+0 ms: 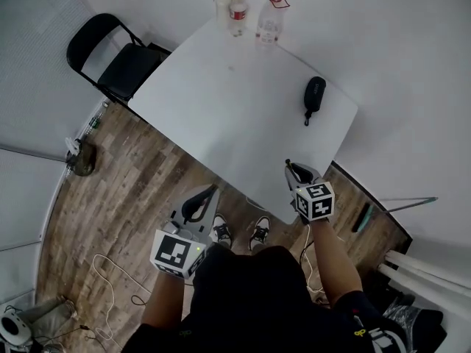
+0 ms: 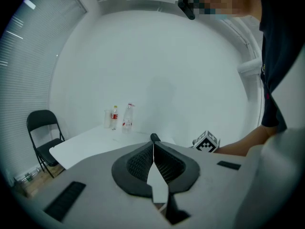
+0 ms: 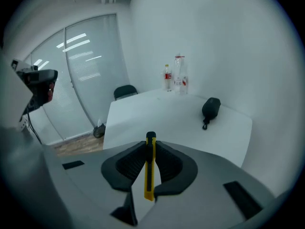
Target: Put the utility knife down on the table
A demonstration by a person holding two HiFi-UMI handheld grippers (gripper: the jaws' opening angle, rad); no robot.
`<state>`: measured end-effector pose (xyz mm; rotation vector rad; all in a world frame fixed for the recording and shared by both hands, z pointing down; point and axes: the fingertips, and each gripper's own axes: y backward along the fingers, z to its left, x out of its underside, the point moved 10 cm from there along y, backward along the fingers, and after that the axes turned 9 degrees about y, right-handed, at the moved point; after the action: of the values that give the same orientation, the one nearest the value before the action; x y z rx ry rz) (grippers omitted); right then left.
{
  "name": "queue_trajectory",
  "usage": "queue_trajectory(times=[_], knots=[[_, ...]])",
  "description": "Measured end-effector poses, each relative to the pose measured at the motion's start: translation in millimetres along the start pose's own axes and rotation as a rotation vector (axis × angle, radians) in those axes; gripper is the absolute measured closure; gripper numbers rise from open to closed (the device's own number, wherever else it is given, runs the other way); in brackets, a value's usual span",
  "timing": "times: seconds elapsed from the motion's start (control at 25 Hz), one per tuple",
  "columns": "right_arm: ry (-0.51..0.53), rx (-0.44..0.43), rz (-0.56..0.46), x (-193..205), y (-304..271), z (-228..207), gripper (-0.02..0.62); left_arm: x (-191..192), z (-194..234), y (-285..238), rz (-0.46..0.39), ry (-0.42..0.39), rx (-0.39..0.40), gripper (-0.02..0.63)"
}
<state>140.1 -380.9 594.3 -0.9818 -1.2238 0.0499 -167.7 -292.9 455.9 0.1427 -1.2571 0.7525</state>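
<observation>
A yellow utility knife (image 3: 150, 168) with a black slider stands edge-on between the jaws of my right gripper (image 3: 150, 149), which is shut on it. In the head view that gripper (image 1: 293, 170) hovers over the near corner of the white table (image 1: 235, 116), and the knife's dark tip (image 1: 288, 163) pokes out ahead of it. My left gripper (image 1: 211, 192) hangs over the wooden floor just short of the table's near edge. Its jaws (image 2: 153, 149) are shut with nothing between them.
Two bottles (image 1: 237, 12) (image 1: 269, 22) and a cup stand at the table's far corner. A black pouch (image 1: 314, 94) lies near the right edge. A black folding chair (image 1: 121, 61) stands left of the table. Cables lie on the floor (image 1: 110, 197) at lower left.
</observation>
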Motion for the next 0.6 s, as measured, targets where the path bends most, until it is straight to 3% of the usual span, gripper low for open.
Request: queue_trajectory(times=[0.24, 0.6], knots=[[0.102, -0.075, 0.187, 28.5, -41.0, 0.1, 0.520, 8.6, -10.9, -9.3, 0.019, 0.010, -0.027, 0.583], [0.160, -0.138, 0.319, 50.7, -63.7, 11.2, 0.520, 21.2, -14.3, -11.0, 0.060, 0.033, -0.043, 0.583]])
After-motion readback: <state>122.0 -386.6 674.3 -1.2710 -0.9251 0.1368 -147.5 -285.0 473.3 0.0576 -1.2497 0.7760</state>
